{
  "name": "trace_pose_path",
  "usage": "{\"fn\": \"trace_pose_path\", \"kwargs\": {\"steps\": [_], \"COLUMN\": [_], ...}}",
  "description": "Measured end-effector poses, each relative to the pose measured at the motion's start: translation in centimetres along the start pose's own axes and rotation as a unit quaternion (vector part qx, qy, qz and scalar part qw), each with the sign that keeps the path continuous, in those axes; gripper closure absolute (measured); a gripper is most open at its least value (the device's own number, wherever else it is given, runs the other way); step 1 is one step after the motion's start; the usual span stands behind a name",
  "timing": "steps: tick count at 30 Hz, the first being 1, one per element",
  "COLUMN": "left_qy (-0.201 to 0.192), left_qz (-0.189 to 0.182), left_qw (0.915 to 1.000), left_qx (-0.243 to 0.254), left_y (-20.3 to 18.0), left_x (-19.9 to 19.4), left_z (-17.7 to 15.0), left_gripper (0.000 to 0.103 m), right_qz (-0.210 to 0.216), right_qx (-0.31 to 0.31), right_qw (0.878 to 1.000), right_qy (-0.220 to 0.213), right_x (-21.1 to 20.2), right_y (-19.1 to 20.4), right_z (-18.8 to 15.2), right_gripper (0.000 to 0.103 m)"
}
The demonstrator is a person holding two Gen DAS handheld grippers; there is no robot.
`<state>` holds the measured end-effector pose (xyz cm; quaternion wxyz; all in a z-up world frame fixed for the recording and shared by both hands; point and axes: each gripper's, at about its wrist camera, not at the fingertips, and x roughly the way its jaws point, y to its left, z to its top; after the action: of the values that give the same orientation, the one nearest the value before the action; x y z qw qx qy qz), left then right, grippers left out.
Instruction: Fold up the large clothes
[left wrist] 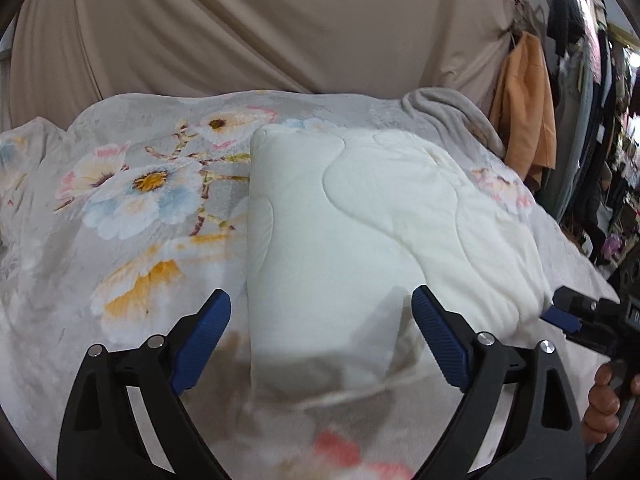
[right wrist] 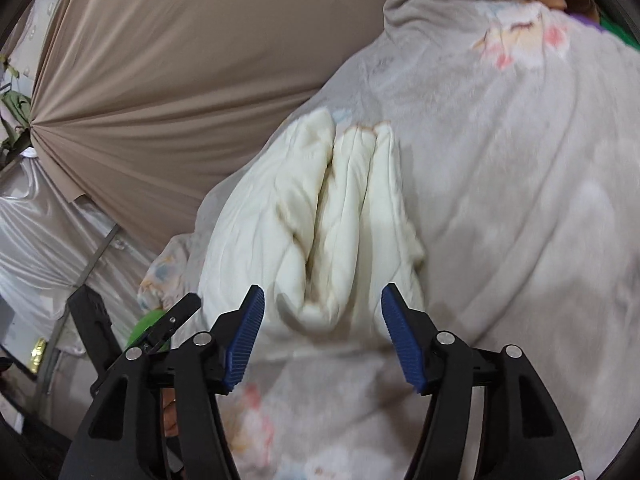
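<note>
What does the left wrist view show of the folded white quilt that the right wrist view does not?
Only the left wrist view shows the folded white quilt from above, its stitched top panel, and the orange garment hanging beyond. Only the right wrist view shows the quilt's stacked fold edges end on, several layers side by side. Both show the quilt lying on the grey floral blanket, the beige drape behind, and open left tongs and right tongs holding nothing.

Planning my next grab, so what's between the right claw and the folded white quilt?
Nothing but the flowered blanket below; the open right claw sits at the folded white quilt edge, in the right wrist view.
</note>
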<state>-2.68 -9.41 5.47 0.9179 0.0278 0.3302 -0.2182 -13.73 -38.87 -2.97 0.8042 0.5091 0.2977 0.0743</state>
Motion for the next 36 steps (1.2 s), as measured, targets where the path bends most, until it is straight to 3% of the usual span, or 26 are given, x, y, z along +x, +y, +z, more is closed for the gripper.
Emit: {"fn": "trace_pose_path", "kwargs": {"steps": [3, 6, 8, 10, 12, 13, 16, 19, 22, 25, 28, 30, 32, 34, 36], "left_qy": [0.016, 0.034, 0.052, 0.065, 0.077, 0.082, 0.074, 0.024, 0.040, 0.066, 0.056, 0.043, 0.048, 0.075, 0.078], "left_qz": [-0.001, 0.035, 0.051, 0.066, 0.046, 0.035, 0.033, 0.058, 0.094, 0.085, 0.068, 0.071, 0.073, 0.061, 0.060], "left_qw": [0.9992, 0.9966, 0.9955, 0.9949, 0.9959, 0.9960, 0.9955, 0.9957, 0.9937, 0.9915, 0.9937, 0.9953, 0.9956, 0.9948, 0.9949], "left_qx": [0.037, 0.067, 0.061, 0.040, 0.008, -0.009, -0.049, -0.068, -0.047, -0.073, -0.068, -0.049, -0.031, -0.031, -0.025], "left_y": [-0.9, -1.1, -0.4, 1.0, 2.4, 3.0, 4.4, 5.3, 5.7, 6.6, 6.3, 5.2, 4.4, 4.1, 4.0], "left_x": [0.0, 1.2, 2.3, 3.5, 4.1, 4.2, 3.5, 1.3, 2.4, 3.4, 2.8, 2.1, 2.6, 4.0, 4.7], "left_z": [-1.9, -3.7, -4.5, -4.9, -5.0, -5.0, -5.0, -4.3, -4.0, -4.6, -4.2, -3.9, -3.8, -4.4, -4.5], "left_gripper": [0.013, 0.013, 0.013, 0.012, 0.012, 0.012, 0.013, 0.016, 0.016, 0.016, 0.016, 0.016, 0.021, 0.022, 0.023], "right_qz": [0.023, 0.040, 0.044, 0.034, 0.022, 0.018, -0.010, -0.033, -0.018, 0.022, 0.066, 0.082, 0.059, 0.005, -0.034], "right_qx": [0.007, 0.009, 0.013, 0.011, 0.010, 0.008, -0.038, -0.125, -0.187, -0.223, -0.249, -0.247, -0.226, -0.139, -0.057], "right_qw": [1.000, 0.999, 0.999, 0.999, 0.999, 0.999, 0.999, 0.992, 0.982, 0.975, 0.965, 0.962, 0.967, 0.987, 0.997], "right_qy": [0.019, 0.022, 0.022, 0.025, 0.033, 0.037, 0.030, 0.017, 0.010, -0.001, -0.040, -0.078, -0.103, -0.081, -0.038], "right_x": [0.8, 1.9, 2.6, 3.9, 5.4, 6.2, 8.0, 8.9, 9.6, 9.3, 6.2, 3.2, 1.5, 1.8, 3.7], "right_y": [0.2, 1.0, 1.3, 1.8, 2.2, 2.6, 5.2, 9.9, 14.6, 18.4, 20.9, 19.6, 16.0, 8.6, 2.0], "right_z": [-0.7, -0.3, 0.4, 1.2, 1.9, 2.2, 3.2, 3.5, 3.4, 3.3, 3.1, 2.9, 2.9, 3.2, 2.2], "right_gripper": [0.041, 0.039, 0.031, 0.030, 0.030, 0.032, 0.056, 0.074, 0.082, 0.088, 0.091, 0.092, 0.092, 0.092, 0.092]}}
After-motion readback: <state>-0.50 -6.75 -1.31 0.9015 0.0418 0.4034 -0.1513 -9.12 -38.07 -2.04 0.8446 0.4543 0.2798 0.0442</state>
